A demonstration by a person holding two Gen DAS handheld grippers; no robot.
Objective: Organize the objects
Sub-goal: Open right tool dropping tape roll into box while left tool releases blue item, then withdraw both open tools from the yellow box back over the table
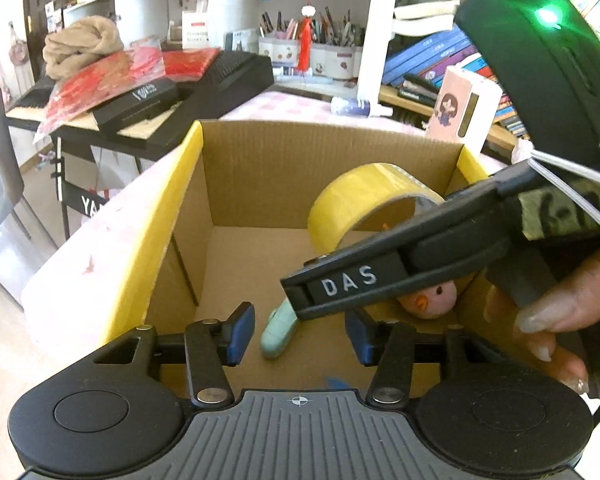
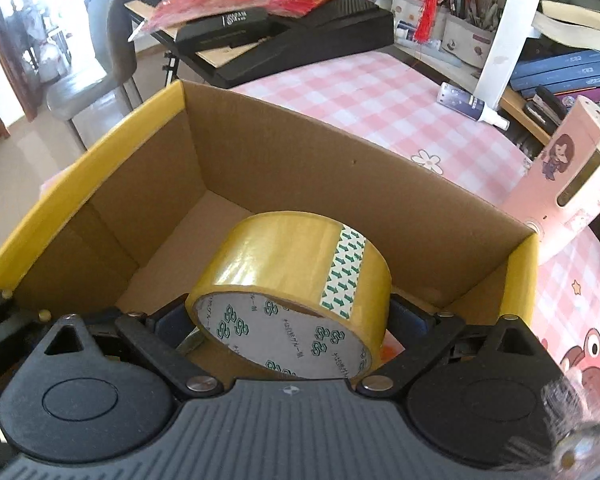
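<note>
A cardboard box (image 1: pixel 260 168) with yellow flaps stands open on the pink checked table; it also shows in the right wrist view (image 2: pixel 300 168). My right gripper (image 2: pixel 292 320) is shut on a roll of yellow tape (image 2: pixel 288 276) and holds it inside the box, above the floor. The roll (image 1: pixel 356 196) and the right gripper's arm (image 1: pixel 380 276) show in the left wrist view. My left gripper (image 1: pixel 298 332) is open and empty over the box's near edge. A mint-green object (image 1: pixel 278 330) and a pink chick toy (image 1: pixel 432 298) lie on the box floor.
A pink device (image 2: pixel 568 176) with a cartoon girl stands right of the box. A small spray bottle (image 2: pixel 472 106) lies on the table behind. A black keyboard (image 2: pixel 300 28) with red packets, a grey chair (image 2: pixel 100 60) and bookshelves (image 1: pixel 440 52) are beyond.
</note>
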